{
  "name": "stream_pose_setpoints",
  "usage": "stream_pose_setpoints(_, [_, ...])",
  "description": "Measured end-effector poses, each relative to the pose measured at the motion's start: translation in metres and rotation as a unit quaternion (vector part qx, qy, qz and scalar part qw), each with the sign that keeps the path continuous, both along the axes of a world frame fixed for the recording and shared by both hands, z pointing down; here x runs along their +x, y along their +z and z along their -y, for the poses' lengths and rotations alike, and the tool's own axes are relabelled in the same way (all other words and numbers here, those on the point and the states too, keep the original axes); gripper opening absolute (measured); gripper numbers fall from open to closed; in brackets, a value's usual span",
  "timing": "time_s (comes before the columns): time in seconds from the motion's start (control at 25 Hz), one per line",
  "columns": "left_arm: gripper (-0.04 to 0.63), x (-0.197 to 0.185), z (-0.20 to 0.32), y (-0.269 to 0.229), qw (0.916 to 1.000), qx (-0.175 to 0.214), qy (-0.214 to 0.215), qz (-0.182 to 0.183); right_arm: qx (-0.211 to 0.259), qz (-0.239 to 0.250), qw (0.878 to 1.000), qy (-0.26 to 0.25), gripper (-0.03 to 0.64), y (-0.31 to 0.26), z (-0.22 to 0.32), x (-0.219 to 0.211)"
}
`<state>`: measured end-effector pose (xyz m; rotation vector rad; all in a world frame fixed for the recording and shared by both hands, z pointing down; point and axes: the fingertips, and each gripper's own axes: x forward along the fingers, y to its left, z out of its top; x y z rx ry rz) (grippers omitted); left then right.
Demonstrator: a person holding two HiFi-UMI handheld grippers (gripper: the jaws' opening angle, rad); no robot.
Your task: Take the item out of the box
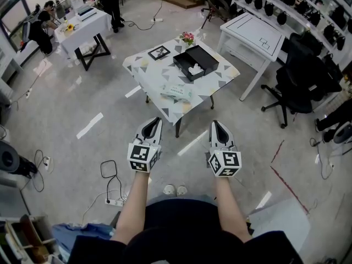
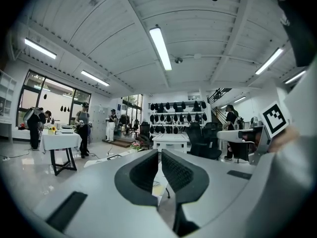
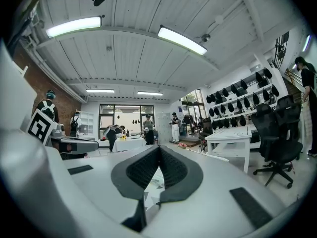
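Observation:
An open black box (image 1: 196, 62) stands on a table (image 1: 165, 106) with a patterned cloth, a few steps ahead of me. Something white (image 1: 194, 69) lies inside the box. Both grippers are held out in front of my body, well short of the table and above the floor. My left gripper (image 1: 155, 120) is shut with nothing in it, and its dark ribbed pads (image 2: 176, 170) are close together. My right gripper (image 1: 216, 124) is also shut and empty, its pads (image 3: 171, 168) meeting at the tips.
A framed picture (image 1: 159, 52), small flowers (image 1: 188, 37) and a white packet (image 1: 177, 92) share the table. A white desk (image 1: 253, 34) and black office chairs (image 1: 300, 81) stand to the right. Cables and a power strip (image 1: 113, 183) lie on the floor at left. People work at a far table (image 1: 82, 26).

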<state>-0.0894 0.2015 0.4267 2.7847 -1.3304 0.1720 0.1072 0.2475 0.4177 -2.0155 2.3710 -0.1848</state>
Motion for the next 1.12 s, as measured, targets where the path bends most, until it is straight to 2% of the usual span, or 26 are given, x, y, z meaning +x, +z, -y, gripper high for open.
stream_pose_setpoints(0.12, [0.036,0.001,0.0,0.001,1.0,0.0,0.002,-0.002,-0.002,0.001,1.0,0.0,0.002,0.002,0.0,0.0])
stream_pose_setpoints(0.24, [0.103,0.0,0.002,0.004,1.0,-0.005,0.004,-0.003,-0.003,0.002,1.0,0.001,0.002,0.004,0.002,0.0])
stream_pose_setpoints(0.56, [0.207,-0.007,0.008,0.005,0.9999,-0.001,0.001,-0.011,-0.008,0.003,1.0,0.0,0.002,0.008,0.011,-0.004])
stream_pose_setpoints(1.12, [0.218,-0.053,0.04,0.01,0.9998,0.001,-0.013,-0.016,-0.006,0.009,1.0,0.008,0.002,0.014,0.051,-0.03])
